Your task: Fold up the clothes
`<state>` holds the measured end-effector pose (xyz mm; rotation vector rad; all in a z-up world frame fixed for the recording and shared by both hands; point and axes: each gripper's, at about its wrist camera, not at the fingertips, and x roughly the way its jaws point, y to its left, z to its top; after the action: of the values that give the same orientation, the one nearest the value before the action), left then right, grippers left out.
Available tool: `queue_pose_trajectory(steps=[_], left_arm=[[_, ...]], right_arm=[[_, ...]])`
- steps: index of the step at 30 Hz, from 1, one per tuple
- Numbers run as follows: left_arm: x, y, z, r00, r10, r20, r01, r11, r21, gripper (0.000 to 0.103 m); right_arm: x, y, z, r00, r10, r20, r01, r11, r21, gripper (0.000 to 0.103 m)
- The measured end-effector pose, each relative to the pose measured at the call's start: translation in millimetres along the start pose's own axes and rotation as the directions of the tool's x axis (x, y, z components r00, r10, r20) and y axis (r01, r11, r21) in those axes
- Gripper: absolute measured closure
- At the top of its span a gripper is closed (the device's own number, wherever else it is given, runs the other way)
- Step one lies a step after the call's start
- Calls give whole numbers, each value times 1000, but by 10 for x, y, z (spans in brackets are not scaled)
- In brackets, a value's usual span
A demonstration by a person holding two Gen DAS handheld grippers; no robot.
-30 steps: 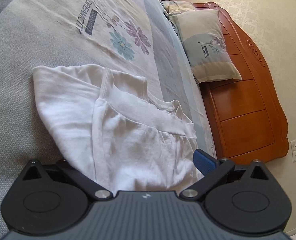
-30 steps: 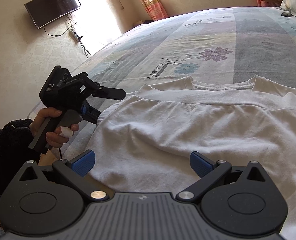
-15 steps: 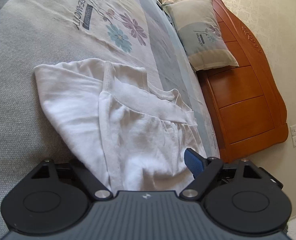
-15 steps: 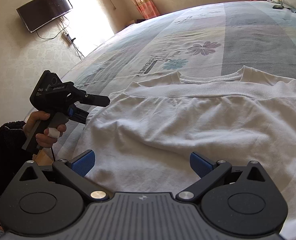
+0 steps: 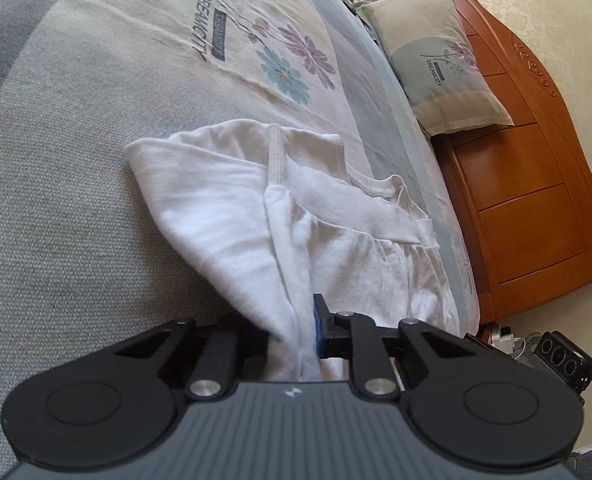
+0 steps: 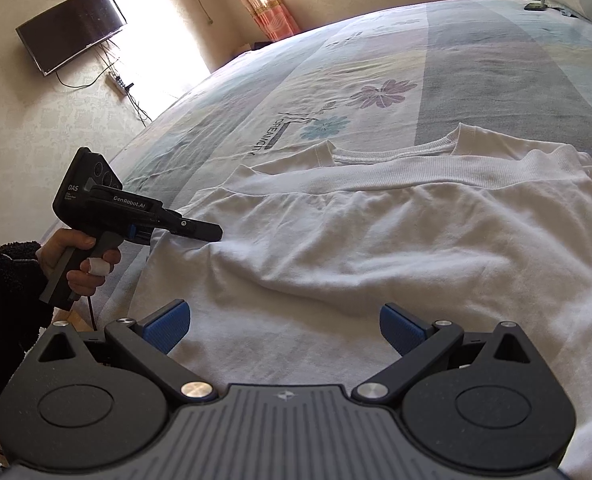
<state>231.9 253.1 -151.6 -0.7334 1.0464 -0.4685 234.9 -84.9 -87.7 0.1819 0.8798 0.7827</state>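
A white shirt (image 5: pixel 236 216) lies folded over on the bed, neckline away from me, and it fills the right wrist view (image 6: pixel 375 248). My left gripper (image 5: pixel 292 332) is at the shirt's side edge. Its jaws are closing with a bunched fold of cloth between them, and the blue pad (image 5: pixel 317 328) presses on it. In the right wrist view the same left gripper (image 6: pixel 200 234) bites the shirt's left corner, held by a hand (image 6: pixel 84 264). My right gripper (image 6: pixel 282 326) stands open low over the shirt's near part, nothing between its pads.
The bed sheet (image 5: pixel 96 160) has flower prints and grey stripes. A pillow (image 5: pixel 435 60) leans on the wooden headboard (image 5: pixel 535 200). A TV (image 6: pixel 72 28) hangs on the far wall, with curtains (image 6: pixel 264 4) beyond the bed. A small dark object (image 6: pixel 534 7) lies near the far pillow.
My left gripper's jaws went from wide open to pinched on the shirt's edge, gathering the cloth into a ridge. My right gripper stayed open over the shirt.
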Motion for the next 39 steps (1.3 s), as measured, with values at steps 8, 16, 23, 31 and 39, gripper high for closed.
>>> queue_pose_trajectory(steps=[8,16,23,31,39], left_arm=[[-1,-160,3,996,86,-1,-85,994,67,85],[39,-382,-2,979,202,2,-201,972,120,85],[69,-504,10,962,273,-5,-270,955,124,86],[107,-633,24,940,340,-9,-336,934,120,90],[107,-769,37,922,387,-7,-382,914,134,90]], right_arm=[[-24,20,9,1000,4,22,-4,1000,-9,0],[-45,-10,5,999,1,35,-1,1000,-8,0],[-143,-70,-3,998,-2,62,2,1000,-1,0],[-228,-125,-13,996,-71,60,71,997,2,0],[-268,-110,-37,988,-151,11,151,988,-10,0]])
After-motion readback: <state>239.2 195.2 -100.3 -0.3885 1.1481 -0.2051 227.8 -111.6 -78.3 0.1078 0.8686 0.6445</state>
